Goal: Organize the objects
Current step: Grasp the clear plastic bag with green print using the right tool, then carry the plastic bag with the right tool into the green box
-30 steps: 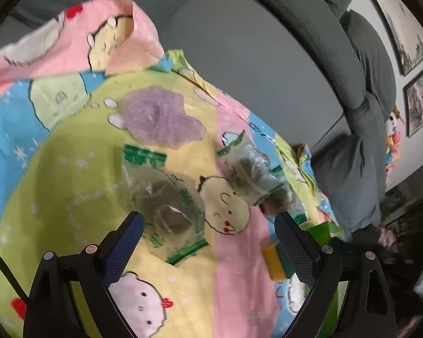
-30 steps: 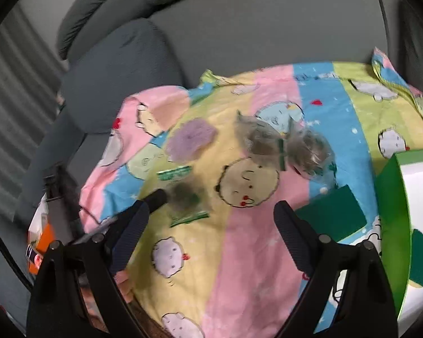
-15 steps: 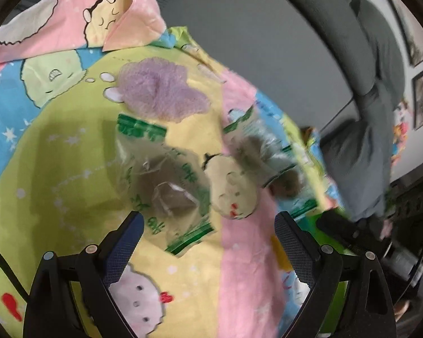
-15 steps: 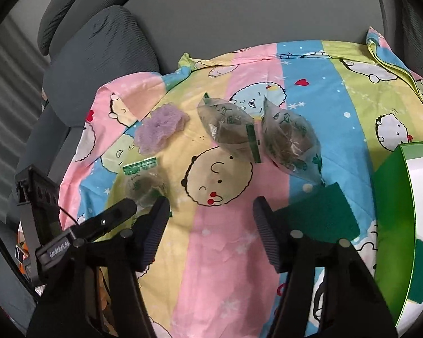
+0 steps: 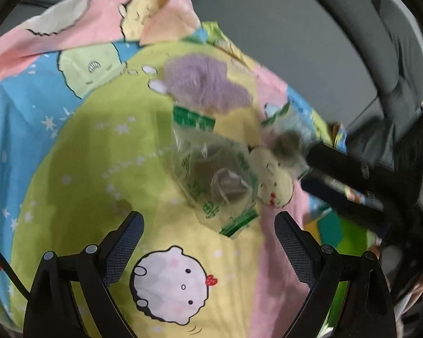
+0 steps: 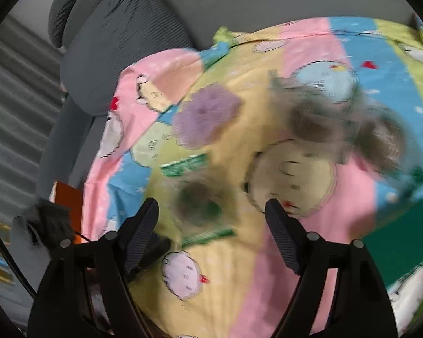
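A cartoon-print blanket (image 5: 79, 152) covers a grey sofa. On it lie a purple fluffy pad (image 5: 206, 84) and clear green-printed bags with brown contents. The nearest bag (image 5: 217, 180) lies just beyond my left gripper (image 5: 208, 225), which is open and empty. My right gripper (image 6: 211, 205) hovers over that same bag (image 6: 200, 200), blurred. Its jaws are opening; the bag lies between and ahead of the tips, and the pads do not press it. Two more bags (image 6: 310, 118) (image 6: 380, 140) lie farther right. The right gripper's black body (image 5: 341, 169) enters the left wrist view from the right.
A dark green sponge (image 6: 403, 236) lies on the blanket to the right, beside a green and white box (image 5: 349, 239). Grey sofa cushions (image 6: 121, 45) rise behind the blanket. An orange object (image 6: 70, 200) sits off the blanket's left edge.
My right gripper moved forward and down toward the nearest bag; its jaws narrowed, then widened again. It now shows in the left wrist view. The left gripper tilted a little, jaws unchanged.
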A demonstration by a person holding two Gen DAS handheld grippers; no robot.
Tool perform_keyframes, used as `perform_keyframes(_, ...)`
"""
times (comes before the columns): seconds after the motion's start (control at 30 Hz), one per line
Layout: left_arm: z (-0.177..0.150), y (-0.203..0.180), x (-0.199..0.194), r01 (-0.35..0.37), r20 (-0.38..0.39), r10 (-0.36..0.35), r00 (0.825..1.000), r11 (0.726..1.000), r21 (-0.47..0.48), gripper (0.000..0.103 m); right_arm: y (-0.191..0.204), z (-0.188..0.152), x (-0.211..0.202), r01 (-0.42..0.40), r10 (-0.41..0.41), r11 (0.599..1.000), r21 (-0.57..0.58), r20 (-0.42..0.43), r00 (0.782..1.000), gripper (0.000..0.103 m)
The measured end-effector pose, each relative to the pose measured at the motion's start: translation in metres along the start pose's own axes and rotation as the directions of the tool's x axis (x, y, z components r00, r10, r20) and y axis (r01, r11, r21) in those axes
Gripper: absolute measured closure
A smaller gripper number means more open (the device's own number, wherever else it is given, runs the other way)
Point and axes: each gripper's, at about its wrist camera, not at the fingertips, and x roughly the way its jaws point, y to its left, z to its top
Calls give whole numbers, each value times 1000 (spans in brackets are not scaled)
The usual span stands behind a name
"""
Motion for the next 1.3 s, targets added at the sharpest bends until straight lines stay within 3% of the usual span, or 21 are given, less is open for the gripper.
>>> perform_keyframes(0.23,6,11,19,26,-54,-27,998,999,-33,9,23,15,70,89,-103,992,-89,-162,981,26)
perform_keyframes(0.3,9,14,18,42,-49,-45,998,998,-47,9,22,13,86,85,-104,992,-95,-206,973,35)
perform_keyframes(0.4,10,19,16,72,-54,-76,996,995,-73,10,23,4,96,44,-67,993,-107,-218,974,39)
perform_keyframes(0.43,10,20,16,79,-63,-83,995,995,-66,13,25,2,94,39,-63,992,-120,-205,977,39)
perform_keyframes(0.5,9,17,15,94,-67,-98,993,994,-57,31,25,-2,89,11,-34,993,-114,-198,980,43)
perform_keyframes(0.57,5,10,14,138,-80,-141,987,989,-46,39,23,-4,83,-42,25,996,-77,-209,978,43)
perform_keyframes(0.73,-11,-26,-9,170,-39,-167,985,983,68,39,32,-14,37,-77,66,992,-98,-111,992,44)
perform_keyframes(0.9,-29,-60,-24,247,-16,-248,969,954,170,39,30,-30,-17,-28,29,993,-113,8,1000,43)
perform_keyframes(1.17,-48,-109,-35,295,-17,-304,953,908,297,39,6,-59,-78,15,-6,998,-54,153,988,43)
perform_keyframes(1.3,-59,-126,-38,307,-26,-317,948,890,337,39,-2,-73,-100,25,-20,999,-24,187,982,43)
